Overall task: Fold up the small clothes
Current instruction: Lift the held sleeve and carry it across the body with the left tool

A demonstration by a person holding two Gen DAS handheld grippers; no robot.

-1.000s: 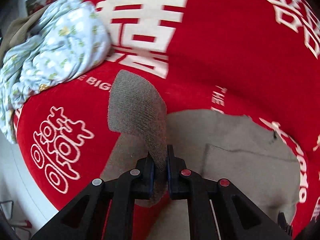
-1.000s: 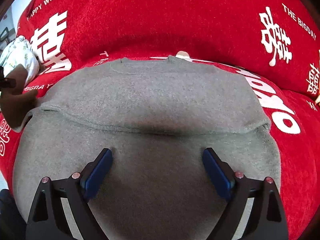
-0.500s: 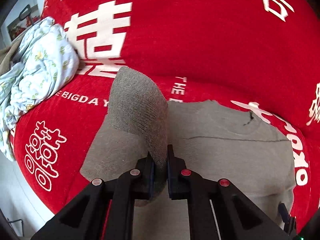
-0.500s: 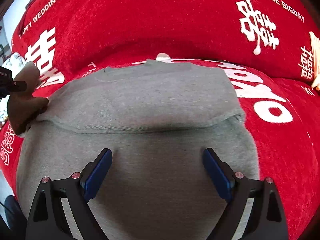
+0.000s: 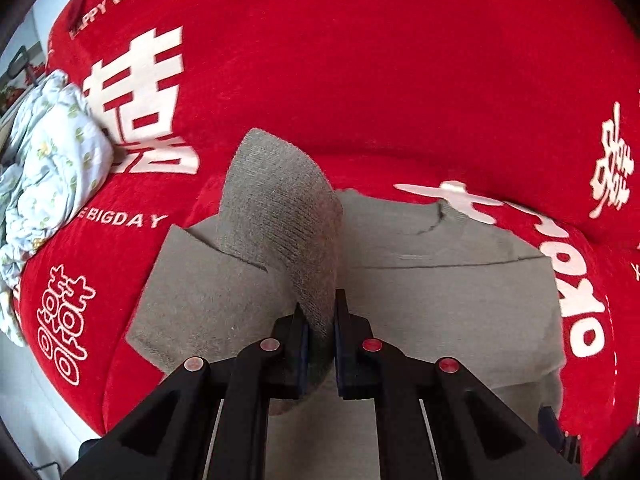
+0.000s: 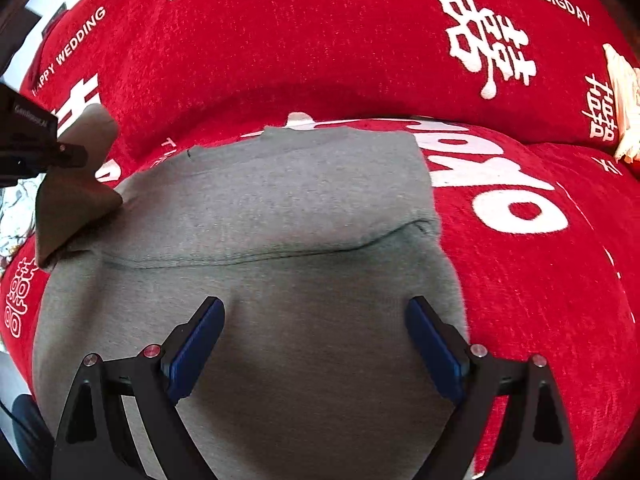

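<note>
A small grey knit sweater [image 5: 440,292] lies flat on a red sofa cover [image 5: 360,80] with white lettering. My left gripper [image 5: 320,316] is shut on the sweater's sleeve [image 5: 280,208] and holds it lifted above the body. In the right wrist view the sweater [image 6: 300,220] fills the middle, with its right side folded in. My right gripper [image 6: 316,332] is open just above the sweater's lower body. The left gripper with the raised sleeve [image 6: 76,172] shows at the left edge there.
A crumpled pale floral garment [image 5: 48,168] lies at the left end of the sofa. A cream-coloured thing [image 6: 624,104] sits at the far right edge. The sofa's front edge drops to a light floor [image 5: 36,412] at lower left.
My left gripper has carried the sleeve up and toward the sweater's middle, so more of the sweater body and neckline show. My right gripper stays open and has shifted slightly left over the sweater.
</note>
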